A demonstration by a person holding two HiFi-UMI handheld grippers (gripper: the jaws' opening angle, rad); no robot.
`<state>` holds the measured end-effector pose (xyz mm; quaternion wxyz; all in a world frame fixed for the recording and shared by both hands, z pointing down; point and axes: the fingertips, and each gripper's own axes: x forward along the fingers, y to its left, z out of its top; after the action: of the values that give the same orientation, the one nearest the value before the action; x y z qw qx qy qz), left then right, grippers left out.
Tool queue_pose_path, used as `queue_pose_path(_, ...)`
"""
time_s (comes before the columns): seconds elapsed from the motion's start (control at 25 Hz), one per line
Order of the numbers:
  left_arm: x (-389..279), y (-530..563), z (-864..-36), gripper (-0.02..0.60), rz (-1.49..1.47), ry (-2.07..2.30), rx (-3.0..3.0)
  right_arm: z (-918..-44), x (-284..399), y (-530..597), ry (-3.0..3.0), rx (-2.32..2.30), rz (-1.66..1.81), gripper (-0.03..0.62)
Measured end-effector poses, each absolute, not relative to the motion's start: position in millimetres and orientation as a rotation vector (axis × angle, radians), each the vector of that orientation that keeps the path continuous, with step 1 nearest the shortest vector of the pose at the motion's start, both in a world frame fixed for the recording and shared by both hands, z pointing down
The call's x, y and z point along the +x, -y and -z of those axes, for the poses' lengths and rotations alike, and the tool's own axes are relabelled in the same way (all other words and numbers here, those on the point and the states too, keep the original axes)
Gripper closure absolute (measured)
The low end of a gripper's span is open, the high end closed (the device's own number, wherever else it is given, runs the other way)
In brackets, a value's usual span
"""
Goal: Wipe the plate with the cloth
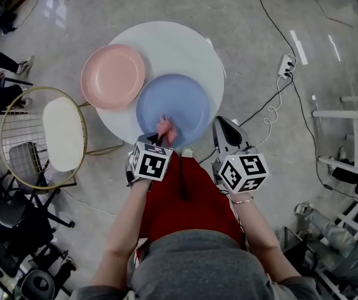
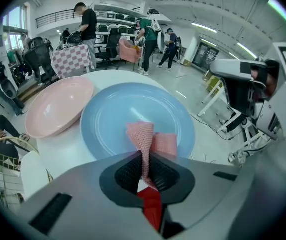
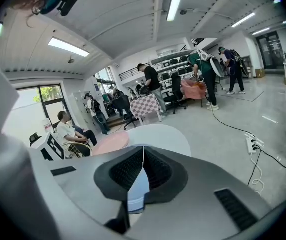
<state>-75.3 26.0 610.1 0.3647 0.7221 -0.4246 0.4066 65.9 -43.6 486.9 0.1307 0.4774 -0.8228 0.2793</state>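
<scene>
With left tongs (image 2: 144,156) clamped shut on the pink cloth (image 2: 152,140), draped on the blue plate (image 2: 115,111) at mid-frame on the white table (image 1: 179,42), press flat and sweep overlapping circles out to the rim (right tongs (image 3: 143,154), closed and empty, just right of it).

Pink plate (image 1: 112,76) sits on left of round white table (image 1: 179,45); wire chair (image 1: 64,133) w/ white seat stands beside it; power strip (image 1: 286,65) on floor, right.
</scene>
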Motion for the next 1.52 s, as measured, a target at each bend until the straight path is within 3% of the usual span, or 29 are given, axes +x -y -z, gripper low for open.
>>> queue_pose_path(1.04, -151, 7, -599, 0.549, -1.088, 1.267, 1.834, -471, 27, 67, 2.437, 1.357, -0.755, 0.565)
queue_pose_path(1.52, -174, 44, -554, 0.549, -0.947, 1.449, 1.903, -445, 35, 74, 2.479, 1.41, -0.69, 0.565)
